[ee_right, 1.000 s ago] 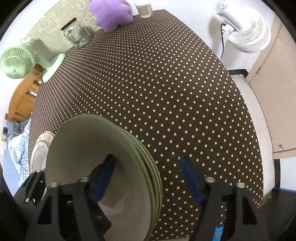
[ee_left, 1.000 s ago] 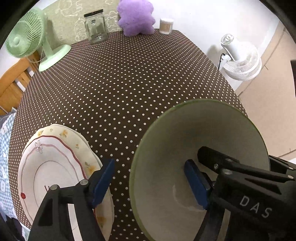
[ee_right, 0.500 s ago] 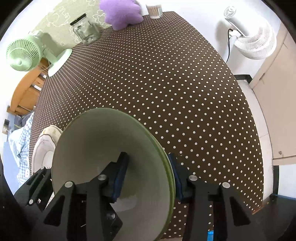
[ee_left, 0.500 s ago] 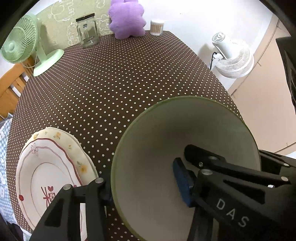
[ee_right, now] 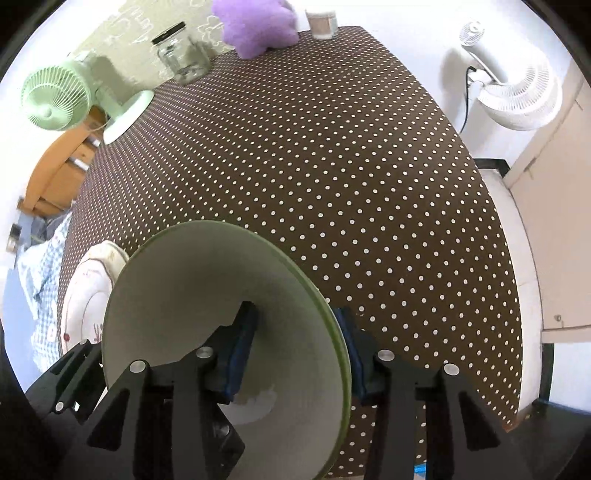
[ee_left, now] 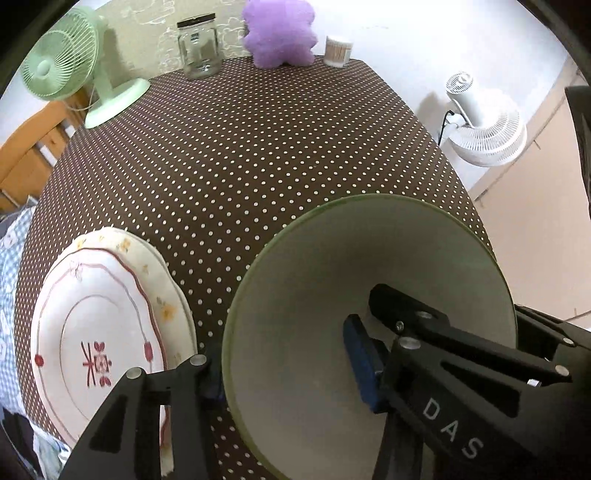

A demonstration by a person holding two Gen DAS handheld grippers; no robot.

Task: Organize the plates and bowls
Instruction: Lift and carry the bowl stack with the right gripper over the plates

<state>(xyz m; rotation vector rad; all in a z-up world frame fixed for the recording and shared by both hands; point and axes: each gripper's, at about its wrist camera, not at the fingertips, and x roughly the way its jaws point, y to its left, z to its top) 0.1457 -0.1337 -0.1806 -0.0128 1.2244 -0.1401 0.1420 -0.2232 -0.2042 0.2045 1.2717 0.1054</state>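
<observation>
- Counter [ee_left: 258,155]: covered with a dark brown cloth with white polka dots.
- Green desk fan [ee_left: 62,70]: pale green, round grille, stands on its base at the counter's far left corner.
- Glass jar [ee_left: 199,48]: clear, black lid, upright at the far edge, right of the green fan.
- Purple plush toy [ee_left: 280,33]: fluffy, at the far edge beside the jar.
- Cotton swab container [ee_left: 338,50]: small round tub, just right of the plush toy.
- White fan [ee_left: 484,129]: off the counter to the right, against the wall, black cord attached.
- Wooden chair [ee_left: 29,155]: orange-brown, beyond the counter's left edge.
- Blue checked fabric [ee_left: 11,266]: at the left, below the chair.
</observation>
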